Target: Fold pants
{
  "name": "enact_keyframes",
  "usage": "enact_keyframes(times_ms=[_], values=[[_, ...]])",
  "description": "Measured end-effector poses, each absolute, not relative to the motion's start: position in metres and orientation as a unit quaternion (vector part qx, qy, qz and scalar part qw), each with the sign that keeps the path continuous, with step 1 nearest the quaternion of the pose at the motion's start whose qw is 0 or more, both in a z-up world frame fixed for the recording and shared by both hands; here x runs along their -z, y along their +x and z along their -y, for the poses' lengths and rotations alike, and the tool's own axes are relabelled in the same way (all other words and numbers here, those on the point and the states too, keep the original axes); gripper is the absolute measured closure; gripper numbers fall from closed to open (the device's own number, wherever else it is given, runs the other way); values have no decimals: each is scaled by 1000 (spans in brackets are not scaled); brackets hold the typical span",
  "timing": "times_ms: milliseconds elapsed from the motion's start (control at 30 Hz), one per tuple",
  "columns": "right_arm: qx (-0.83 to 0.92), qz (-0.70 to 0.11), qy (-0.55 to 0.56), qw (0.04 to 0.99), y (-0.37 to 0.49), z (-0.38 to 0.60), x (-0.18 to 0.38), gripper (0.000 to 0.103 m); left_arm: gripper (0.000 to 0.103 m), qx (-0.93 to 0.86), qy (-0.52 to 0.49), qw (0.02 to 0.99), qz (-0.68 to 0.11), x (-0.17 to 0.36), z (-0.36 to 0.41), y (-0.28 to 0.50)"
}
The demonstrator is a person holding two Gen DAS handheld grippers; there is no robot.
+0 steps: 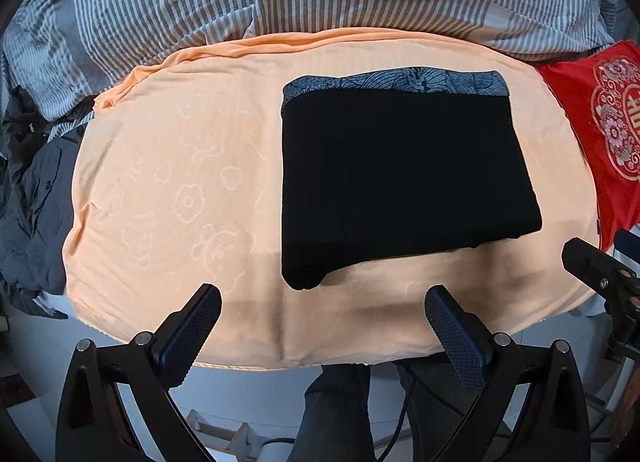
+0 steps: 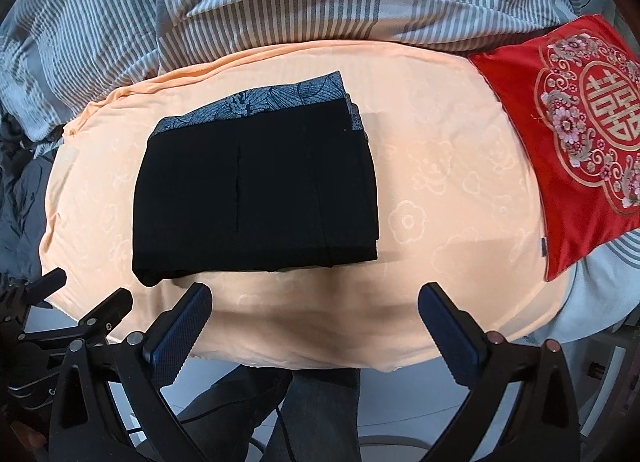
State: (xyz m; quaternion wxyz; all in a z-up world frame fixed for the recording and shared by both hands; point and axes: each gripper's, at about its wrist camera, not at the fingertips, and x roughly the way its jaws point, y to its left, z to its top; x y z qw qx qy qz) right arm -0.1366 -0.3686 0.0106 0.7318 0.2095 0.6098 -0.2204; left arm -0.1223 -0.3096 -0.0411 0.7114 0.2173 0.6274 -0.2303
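**Pants folded, both grippers clear above the near edge**

On my left, the left gripper [image 1: 323, 312] hangs over the near edge of the peach blanket [image 1: 168, 165], jaws spread wide with nothing between them. Its pads [image 1: 188, 338] sit apart from any cloth, and only bare blanket shows in the gap.

Moving right, the pants [image 1: 400, 181] lie as a compact black rectangle on the blanket, toward its near edge and well inside its left and right edges. The patterned grey waistband [image 1: 400, 79] runs along the far side of the bundle, facing the striped duvet [image 1: 160, 1]. The near left corner of the bundle bulges slightly, with an inner layer peeking out there, and the near edge looks a little uneven.

Further right, my right gripper [image 2: 315, 310] is also open to its full width and empty, held just short of the bundle's near edge. The red embroidered cushion [image 2: 580, 141] lies at the blanket's right edge, well apart from the pants.

I judge the folding essentially done, so the step in hand is leaving cleanly. To do it well, I should lift both grippers straight away without brushing the top layer. If I tidy anything, it should be that near left corner: pinch only the protruding layer, tuck it under and release before pulling back, so the stack does not slide.
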Motion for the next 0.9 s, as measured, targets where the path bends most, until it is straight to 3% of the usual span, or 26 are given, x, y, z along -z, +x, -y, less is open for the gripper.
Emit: enact_keyframes(times_ms=[900], values=[[223,-599,199,743,-133,352,-35,0,1,244,230,720,-608,20,314,-125]])
